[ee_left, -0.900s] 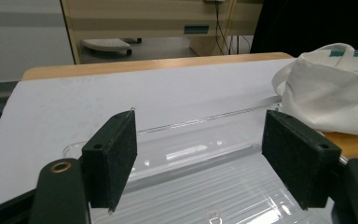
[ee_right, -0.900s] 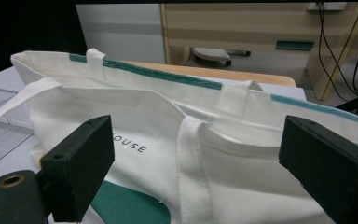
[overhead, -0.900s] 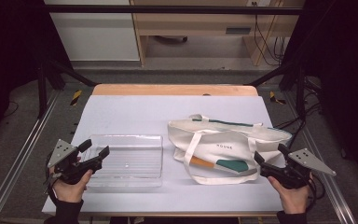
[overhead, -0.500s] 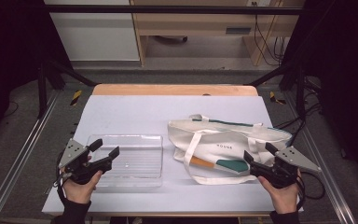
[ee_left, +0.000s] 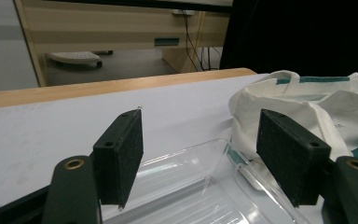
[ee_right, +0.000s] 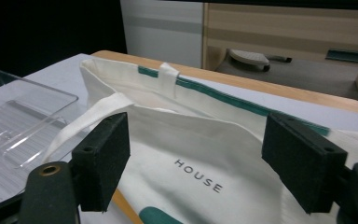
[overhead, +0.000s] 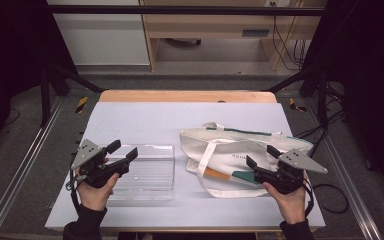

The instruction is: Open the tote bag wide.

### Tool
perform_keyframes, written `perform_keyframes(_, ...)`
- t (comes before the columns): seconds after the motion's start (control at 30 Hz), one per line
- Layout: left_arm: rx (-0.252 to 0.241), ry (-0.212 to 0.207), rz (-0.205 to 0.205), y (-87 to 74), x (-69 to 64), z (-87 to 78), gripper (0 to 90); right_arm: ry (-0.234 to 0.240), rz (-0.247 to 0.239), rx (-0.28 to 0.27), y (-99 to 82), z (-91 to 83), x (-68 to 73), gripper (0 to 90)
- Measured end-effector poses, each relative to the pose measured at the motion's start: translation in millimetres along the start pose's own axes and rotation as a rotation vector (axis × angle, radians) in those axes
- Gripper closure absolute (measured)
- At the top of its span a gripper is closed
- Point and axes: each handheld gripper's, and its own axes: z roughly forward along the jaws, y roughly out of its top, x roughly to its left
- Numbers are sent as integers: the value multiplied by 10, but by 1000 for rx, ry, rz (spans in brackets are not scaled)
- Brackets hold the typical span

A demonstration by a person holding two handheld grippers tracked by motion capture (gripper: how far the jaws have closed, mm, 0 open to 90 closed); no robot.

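Both my hands have come inward and forward over the last moment. My left gripper (overhead: 122, 151), which sat off the near left corner of the clear plastic tray (overhead: 152, 175), now hangs over the tray's near left part, pointing toward the bag. Its jaws stand wide apart with nothing between them; in the left gripper view the tray's clear wall (ee_left: 200, 163) lies just below and beyond the pads, untouched.

My right gripper (overhead: 261, 157) has slid left from the table's near right edge and now reaches over the near right part of the cream tote bag (overhead: 230, 150). Its jaws are also spread wide and empty; in the right gripper view the bag's printed face (ee_right: 200, 175) lies between and past the pads, with its green-trimmed mouth (ee_right: 205, 88) farther off.

The bag lies flat on the right half of the pale table (overhead: 145, 122), just beside the tray, its straps across it. Neither thing has shifted. I judge this as the approach: the right jaws are closing in on the bag cloth, and no grasp is made yet.
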Motion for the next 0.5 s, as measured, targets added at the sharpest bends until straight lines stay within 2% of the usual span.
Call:
perform_keyframes(0.1, 8, -14, 17, 52, -82, 126, 320, 29, -18, 15, 21, 127, 82, 268)
perform_keyframes(0.13, 8, -14, 17, 52, -82, 126, 322, 29, -18, 15, 21, 127, 82, 268)
perform_keyframes(0.23, 10, -28, 21, 123, -155, 244, 324, 39, -40, 42, 40, 268, 147, 287)
perform_keyframes(0.4, 7, -43, 23, 224, -234, 362, 329, 49, -46, 47, 80, 390, 187, 302)
perform_keyframes(0.5, 7, -56, 28, 326, -311, 505, 329, 65, -58, 50, 132, 498, 255, 325)
